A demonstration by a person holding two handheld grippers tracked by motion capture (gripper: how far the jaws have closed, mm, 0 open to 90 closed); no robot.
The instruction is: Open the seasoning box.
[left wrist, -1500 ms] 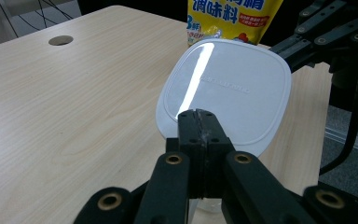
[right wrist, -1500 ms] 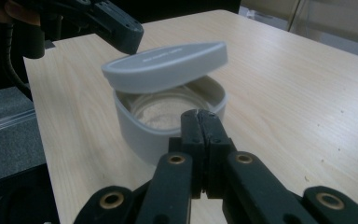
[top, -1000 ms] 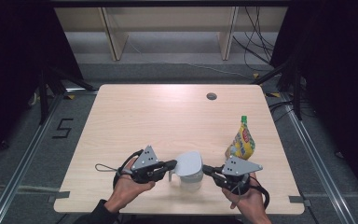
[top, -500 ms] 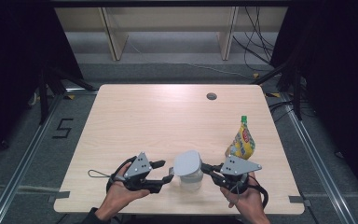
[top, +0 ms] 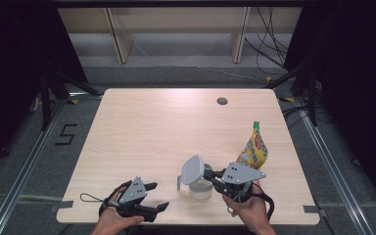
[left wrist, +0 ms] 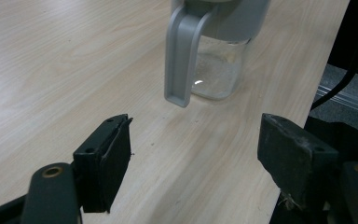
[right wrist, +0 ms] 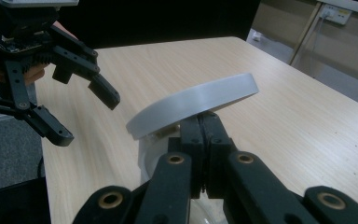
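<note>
A clear glass jug [top: 200,190] with a grey handle [left wrist: 182,56] stands near the table's front edge. Its round grey lid [top: 192,170] is tilted up, steeply open toward the left. My right gripper [top: 207,173] comes in from the right and is shut on the lid's edge; in the right gripper view the lid [right wrist: 196,102] slants just above the closed jaws of this gripper [right wrist: 203,127]. My left gripper [top: 157,197] is open and holds nothing, well to the left of the jug. In the left gripper view its jaws [left wrist: 196,154] stand wide apart, facing the handle.
A yellow squeeze pouch with a green cap [top: 253,149] stands upright just behind my right hand. A small round hole [top: 222,101] sits in the table [top: 142,132] near its far edge. The left gripper [right wrist: 84,116] also hangs open at the left of the right gripper view.
My left gripper has drawn back from the jug's handle, to the left and toward the front edge. The right gripper and lid have stayed in place.
</note>
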